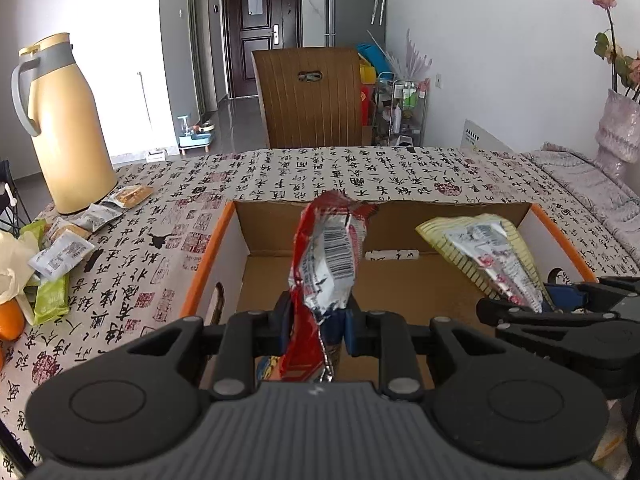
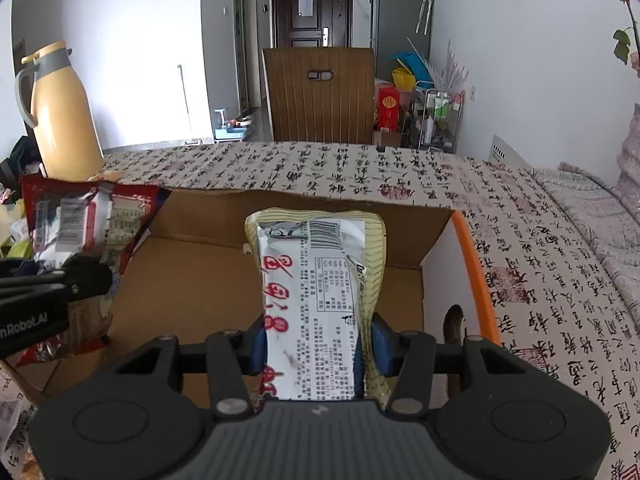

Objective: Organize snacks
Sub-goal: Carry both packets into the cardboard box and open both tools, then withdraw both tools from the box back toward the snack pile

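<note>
left wrist: close, forward over cardboard box (image 1: 400,280); right wrist: same box (image 2: 280,264), from right

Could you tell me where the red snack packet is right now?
The red snack packet is clamped in the left gripper, over the cardboard box.

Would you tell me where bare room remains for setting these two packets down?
The cardboard box floor is bare between the red packet and the yellow packet. The tablecloth beyond the box's far wall is open. Crowded: the small snacks beside the thermos.
</note>
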`<state>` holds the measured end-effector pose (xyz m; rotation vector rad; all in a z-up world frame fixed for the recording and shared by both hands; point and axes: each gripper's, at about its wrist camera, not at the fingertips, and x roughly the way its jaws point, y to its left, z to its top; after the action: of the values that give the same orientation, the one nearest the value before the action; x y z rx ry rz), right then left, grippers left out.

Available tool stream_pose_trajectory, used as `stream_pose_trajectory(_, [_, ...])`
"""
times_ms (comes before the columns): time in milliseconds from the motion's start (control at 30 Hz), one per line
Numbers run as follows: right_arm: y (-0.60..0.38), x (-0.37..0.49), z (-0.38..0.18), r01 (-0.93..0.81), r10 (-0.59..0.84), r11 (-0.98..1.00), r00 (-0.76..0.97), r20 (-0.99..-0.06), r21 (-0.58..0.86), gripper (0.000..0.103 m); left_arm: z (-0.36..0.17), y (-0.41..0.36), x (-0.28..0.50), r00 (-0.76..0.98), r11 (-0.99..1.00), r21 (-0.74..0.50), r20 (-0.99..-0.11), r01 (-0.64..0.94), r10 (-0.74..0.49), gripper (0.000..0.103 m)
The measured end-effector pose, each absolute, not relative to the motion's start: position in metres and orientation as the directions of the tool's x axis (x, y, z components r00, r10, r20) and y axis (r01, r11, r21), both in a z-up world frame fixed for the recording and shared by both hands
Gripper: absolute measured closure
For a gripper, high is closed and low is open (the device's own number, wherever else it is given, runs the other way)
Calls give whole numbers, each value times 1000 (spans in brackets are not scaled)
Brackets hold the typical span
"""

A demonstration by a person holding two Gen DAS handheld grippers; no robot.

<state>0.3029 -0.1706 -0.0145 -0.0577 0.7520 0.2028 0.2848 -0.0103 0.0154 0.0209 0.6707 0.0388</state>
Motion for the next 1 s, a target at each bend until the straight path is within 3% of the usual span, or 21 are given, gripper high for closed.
stream_pose_trajectory(200, [-169,306,-22,-210,164,977,696,-699,20,51,15,-14,285,786,999,38,-616,-25,43,74])
stream_pose_trajectory(267, [-171,305,-22,-211,165,977,697,-698,20,41,17,-12,281,792,999,31,-608,-33,45,56])
stream_pose_trajectory(300, [-172,303,-22,-209,163,978,701,-694,19,35,19,-11,279,799,999,28,-600,-43,51,35])
stream_pose_trajectory(333, [-174,302,-21,-211,167,977,702,-692,22,35,22,-9,276,811,998,28,-582,-51,58,23])
stream_pose_trajectory(400, [-176,297,-19,-211,171,977,705,-688,26,30,29,-8,268,833,999,27,-551,-48,55,19])
stream_pose_trajectory(467, [-178,292,-16,-212,174,977,712,-681,29,18,35,-6,263,840,998,19,-540,-52,54,11])
stream_pose_trajectory(500, [-179,290,-14,-211,175,977,715,-677,29,13,38,-5,259,849,998,14,-526,-57,56,1])
stream_pose_trajectory(667, [-186,276,-2,-203,179,978,739,-650,38,0,47,-1,247,861,998,9,-505,-65,61,0])
stream_pose_trajectory(1000, [-202,229,23,-207,193,977,787,-586,44,0,54,14,204,862,997,-18,-503,-77,57,0])
